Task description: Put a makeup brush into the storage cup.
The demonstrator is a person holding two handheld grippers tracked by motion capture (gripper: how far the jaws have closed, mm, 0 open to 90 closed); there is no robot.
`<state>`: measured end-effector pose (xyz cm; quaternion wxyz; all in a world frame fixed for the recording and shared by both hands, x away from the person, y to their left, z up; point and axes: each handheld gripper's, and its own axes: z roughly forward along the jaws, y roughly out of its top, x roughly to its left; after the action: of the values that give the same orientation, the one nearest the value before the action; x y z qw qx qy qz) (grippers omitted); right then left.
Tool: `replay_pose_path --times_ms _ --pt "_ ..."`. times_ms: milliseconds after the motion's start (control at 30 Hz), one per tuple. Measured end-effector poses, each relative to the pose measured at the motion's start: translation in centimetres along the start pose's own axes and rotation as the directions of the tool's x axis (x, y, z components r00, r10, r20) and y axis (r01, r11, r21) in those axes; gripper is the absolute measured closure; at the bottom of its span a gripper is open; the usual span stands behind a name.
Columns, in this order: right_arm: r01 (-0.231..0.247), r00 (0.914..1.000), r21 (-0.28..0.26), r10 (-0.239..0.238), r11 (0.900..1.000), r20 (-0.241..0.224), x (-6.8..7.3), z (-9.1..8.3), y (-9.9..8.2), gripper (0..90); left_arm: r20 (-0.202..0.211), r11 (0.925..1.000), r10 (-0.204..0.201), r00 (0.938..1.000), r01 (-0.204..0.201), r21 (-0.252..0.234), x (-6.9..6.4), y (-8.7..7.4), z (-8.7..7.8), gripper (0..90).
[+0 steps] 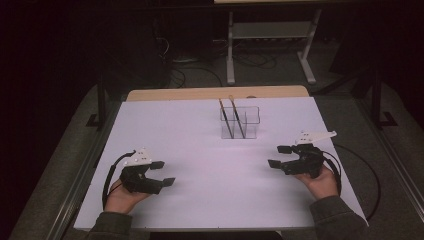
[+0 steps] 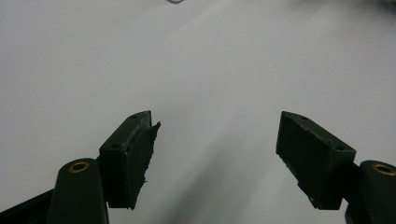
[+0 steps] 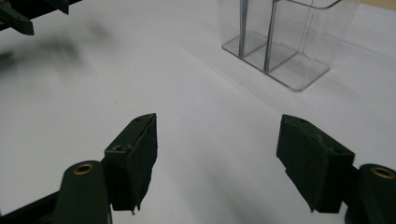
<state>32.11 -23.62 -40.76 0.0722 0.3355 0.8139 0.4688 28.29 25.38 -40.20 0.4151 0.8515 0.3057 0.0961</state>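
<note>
From the high view I have both hands resting low on the white tabletop (image 1: 165, 130), one at each near corner, which reads to me as a neutral parked pose with the work area between them open. The left tongs (image 1: 164, 173) point inward with their jaws apart and nothing between them; the right tongs (image 1: 279, 156) mirror them, also apart and empty. The clear holder (image 1: 240, 122) stands upright toward the far middle of the tabletop, well apart from both hands, with two brushes (image 1: 230, 117) leaning in its left compartment, handles tilted toward the far left; I judge they lean because the compartment is wider than they are. In the left gripper view the left tongs (image 2: 217, 154) stand wide over bare white surface, aimed at nothing in particular. In the right gripper view the right tongs (image 3: 217, 156) are likewise spread, and the holder (image 3: 299, 70) sits ahead and to the right, so I judge this hand is the better lined up for a reach to it; the brush shafts show as dark lines inside.
</note>
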Motion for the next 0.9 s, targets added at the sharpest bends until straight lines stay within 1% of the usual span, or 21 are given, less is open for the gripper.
replay_pose_path --times_ms 133,167,267,300,333,367,467,600,633,900 --pt "-0.002 1.0000 -0.004 0.002 1.0000 0.001 0.1 -0.1 -0.6 27.3 -0.004 1.0000 0.003 1.0000 -0.003 0.000 0.0 0.0 0.0 26.8" --pt "-0.008 1.0000 0.002 0.008 1.0000 0.002 0.1 -0.1 -0.7 26.7 -0.006 1.0000 0.000 1.0000 0.000 -0.001 -0.1 -0.1 0.0 26.7" --pt "-0.001 1.0000 -0.008 0.001 1.0000 0.006 0.4 -0.3 -1.0 26.9 -0.010 0.9999 -0.005 0.9999 0.004 -0.014 -0.1 -0.1 -0.1 26.2" --pt "-0.001 1.0000 -0.007 0.001 1.0000 0.006 0.5 -0.3 -1.2 26.9 -0.016 0.9998 0.003 0.9999 -0.003 -0.017 0.0 -0.1 -0.2 26.1" --pt "-0.009 1.0000 -0.008 0.009 0.9999 0.001 0.5 -0.4 -1.4 26.8 -0.019 0.9997 -0.002 0.9998 0.002 -0.023 0.0 -0.1 -0.3 25.8" --pt "-0.005 1.0000 -0.008 0.005 1.0000 0.003 0.5 -0.4 -1.5 26.8 -0.024 0.9996 0.004 0.9997 -0.005 -0.027 0.0 -0.2 -0.4 25.6" --pt "-0.002 1.0000 -0.006 0.002 1.0000 0.005 0.7 -0.5 -1.9 26.0 -0.034 0.9995 0.003 0.9994 -0.004 -0.030 0.0 -0.2 -0.3 24.6" --pt "-0.008 1.0000 -0.023 0.008 0.9997 0.004 1.0 -0.7 -2.4 26.0 -0.039 0.9991 0.007 0.9992 -0.009 -0.041 -0.3 -0.3 -0.3 23.8" --pt "-0.009 0.9999 -0.021 0.009 0.9997 0.009 1.0 -0.8 -2.5 25.9 -0.040 0.9988 0.003 0.9992 -0.005 -0.048 -0.4 -0.3 -0.2 23.8" --pt "-0.009 0.9999 -0.032 0.010 0.9994 0.012 1.5 -1.3 -3.3 25.6 -0.050 0.9987 -0.001 0.9988 -0.001 -0.050 -0.7 -1.0 -0.4 23.5"
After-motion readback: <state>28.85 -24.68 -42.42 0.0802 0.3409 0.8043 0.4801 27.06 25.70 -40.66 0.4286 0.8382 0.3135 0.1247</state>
